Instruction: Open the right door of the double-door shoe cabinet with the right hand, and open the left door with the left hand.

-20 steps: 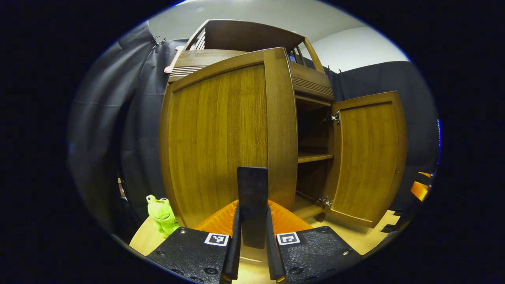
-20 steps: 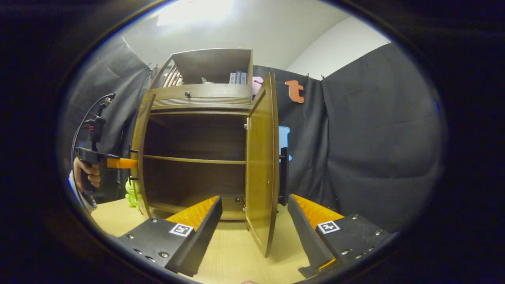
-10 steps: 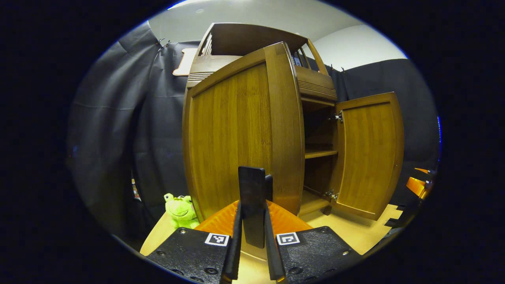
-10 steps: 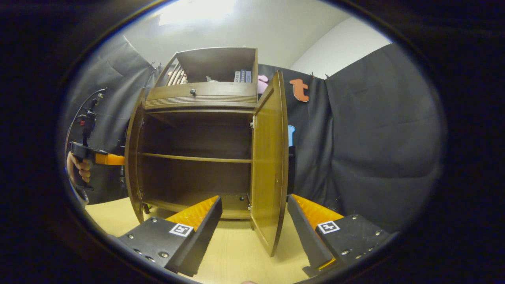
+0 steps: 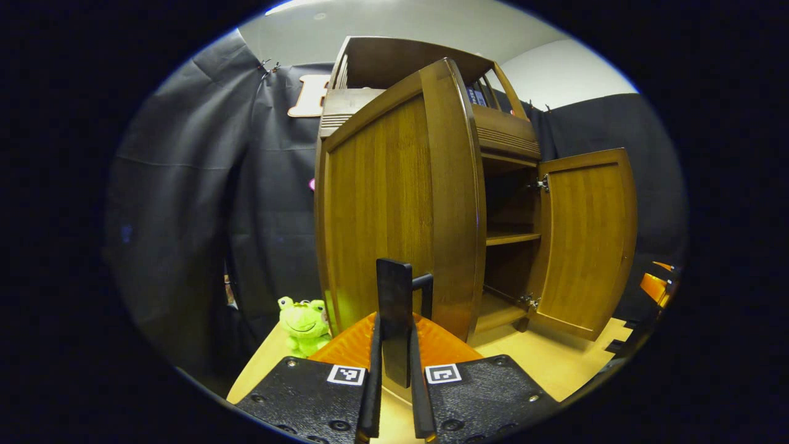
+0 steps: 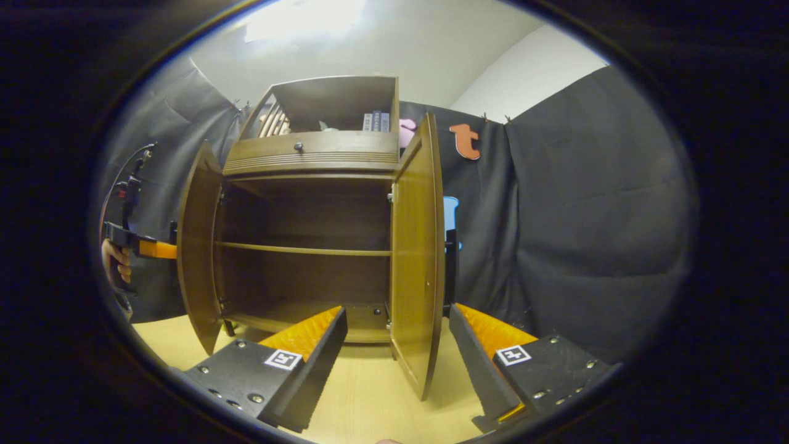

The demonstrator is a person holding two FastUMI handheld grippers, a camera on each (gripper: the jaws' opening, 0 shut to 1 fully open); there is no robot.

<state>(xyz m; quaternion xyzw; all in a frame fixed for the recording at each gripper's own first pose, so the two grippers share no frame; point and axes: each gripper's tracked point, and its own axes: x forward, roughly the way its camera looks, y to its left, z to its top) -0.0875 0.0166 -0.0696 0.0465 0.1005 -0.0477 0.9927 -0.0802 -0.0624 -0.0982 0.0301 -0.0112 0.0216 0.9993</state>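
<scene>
In the left gripper view the left gripper is clamping narrow on the dark handle of the left door, which is standing right ahead of it, swung out from the shoe cabinet. The right door is hanging open farther off to the right, and a green plush frog is sitting on the tabletop just left of the left door.

In the right gripper view the right gripper is spreading wide — the right door's lower edge is standing between its fingers without touching either.

Compared with a second ago, the left door is swinging farther outward — more of the shelf inside is showing — and the hand holding the left gripper is sitting farther to the left.
</scene>
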